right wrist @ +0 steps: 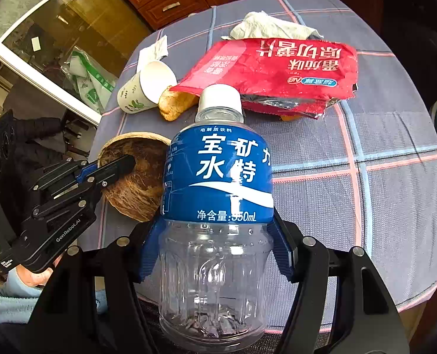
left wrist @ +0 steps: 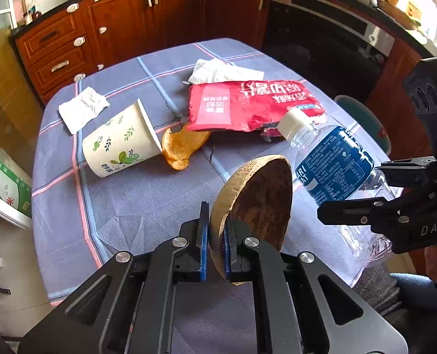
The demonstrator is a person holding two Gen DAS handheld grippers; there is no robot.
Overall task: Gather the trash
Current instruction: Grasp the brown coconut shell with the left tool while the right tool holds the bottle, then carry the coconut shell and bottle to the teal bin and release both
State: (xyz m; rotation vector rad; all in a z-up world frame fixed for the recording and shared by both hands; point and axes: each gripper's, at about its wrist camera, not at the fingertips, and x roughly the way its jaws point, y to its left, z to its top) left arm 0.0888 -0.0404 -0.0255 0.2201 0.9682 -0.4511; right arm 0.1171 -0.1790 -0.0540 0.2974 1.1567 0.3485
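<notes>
My left gripper (left wrist: 217, 236) is shut on the rim of a brown coconut-shell bowl (left wrist: 256, 200) and holds it tilted above the table; the bowl also shows in the right wrist view (right wrist: 133, 174). My right gripper (right wrist: 215, 247) is shut on an empty clear plastic bottle (right wrist: 218, 183) with a blue label and white cap; it shows in the left wrist view (left wrist: 333, 165) beside the bowl. A paper cup (left wrist: 121, 141) lies on its side, a bread piece (left wrist: 180, 147) at its mouth. A red snack bag (left wrist: 248, 104) lies beyond.
The table has a blue checked cloth (left wrist: 124, 206). Crumpled white tissues lie at the far left (left wrist: 83, 109) and behind the red bag (left wrist: 221, 70). Wooden cabinets (left wrist: 130, 20) and an oven (left wrist: 330, 38) stand behind. A teal stool (left wrist: 363, 115) is at the right.
</notes>
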